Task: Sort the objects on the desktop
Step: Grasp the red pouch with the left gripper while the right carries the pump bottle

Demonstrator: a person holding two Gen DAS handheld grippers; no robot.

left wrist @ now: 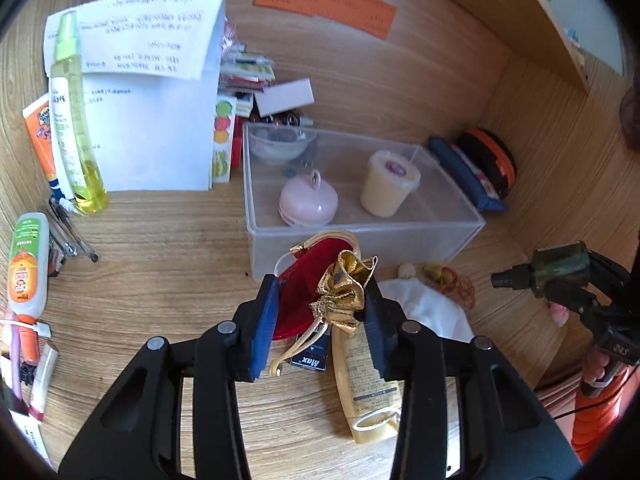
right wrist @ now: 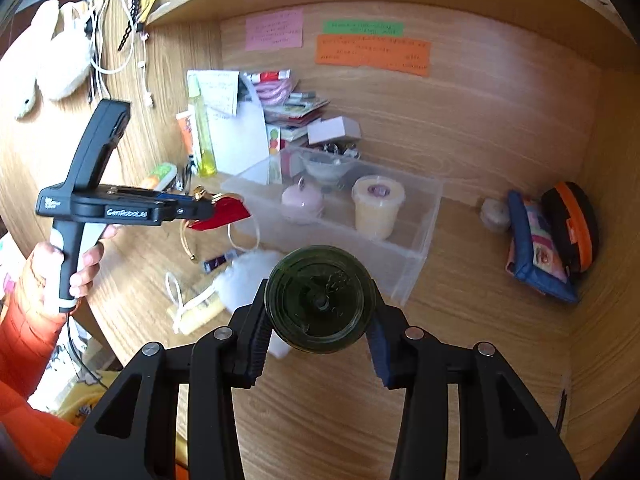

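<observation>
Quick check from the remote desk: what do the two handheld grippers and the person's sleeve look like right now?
Both grippers, left gripper and right gripper, are black plastic linkages with silver pivot pins and blue ribbed pads. Seen side-on, the left one has a pistol handle and white lettering. The sleeve is orange and padded.

Black left claw (left wrist: 320, 320) – blue pads (left wrist: 264, 324), silver screws; orange sleeve (right wrist: 24, 344).
</observation>
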